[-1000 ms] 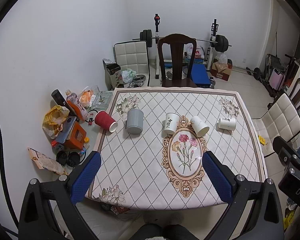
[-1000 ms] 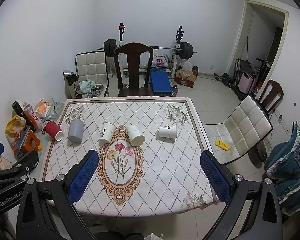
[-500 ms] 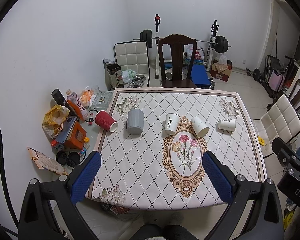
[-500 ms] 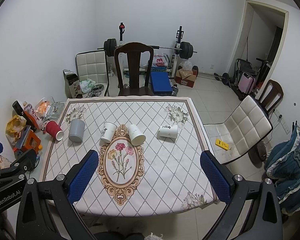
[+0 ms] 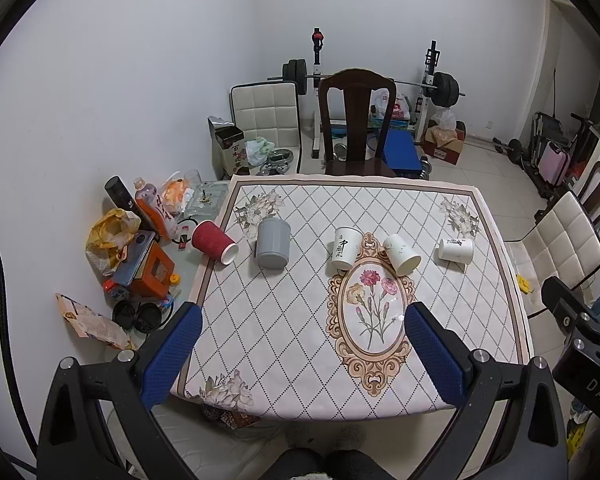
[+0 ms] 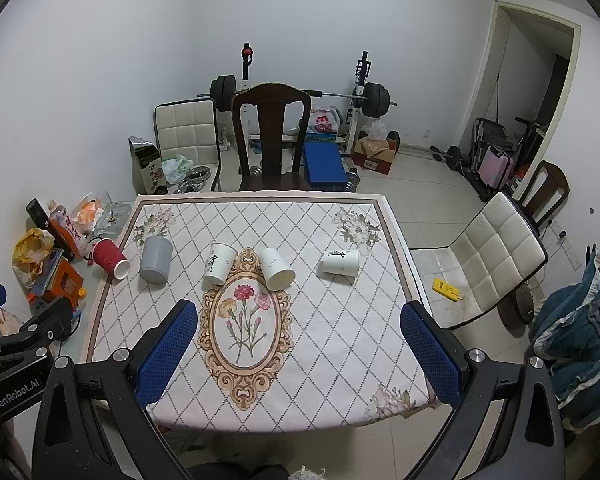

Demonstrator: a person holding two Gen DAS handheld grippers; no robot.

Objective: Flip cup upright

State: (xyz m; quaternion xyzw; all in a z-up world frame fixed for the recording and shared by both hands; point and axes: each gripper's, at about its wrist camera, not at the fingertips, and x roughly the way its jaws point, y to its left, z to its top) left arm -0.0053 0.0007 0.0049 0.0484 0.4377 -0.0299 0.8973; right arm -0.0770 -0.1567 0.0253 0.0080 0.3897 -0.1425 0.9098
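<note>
Several cups lie in a row across the table [image 5: 284, 344]. A red ribbed cup [image 5: 213, 242] lies on its side at the left edge. A grey cup [image 5: 273, 242] stands mouth down. A white cup with black writing [image 5: 345, 248], a plain white cup [image 5: 401, 253] and another white cup with writing [image 5: 455, 249] lie tipped over. The same row shows in the right wrist view: red [image 6: 110, 258], grey [image 6: 155, 259], white [image 6: 218, 263], white [image 6: 276, 268], white [image 6: 340, 262]. My left gripper [image 5: 302, 350] and right gripper [image 6: 298, 348] are open and empty, held high over the table's near edge, far from the cups.
A dark wooden chair [image 5: 356, 120] stands at the table's far side and white padded chairs [image 6: 488, 256] at the right. Bottles, bags and an orange box [image 5: 140, 248] clutter a low surface left of the table. A barbell rack [image 5: 364, 80] stands by the back wall.
Both grippers have drifted very slightly; the cups have not moved and both grippers stay open.
</note>
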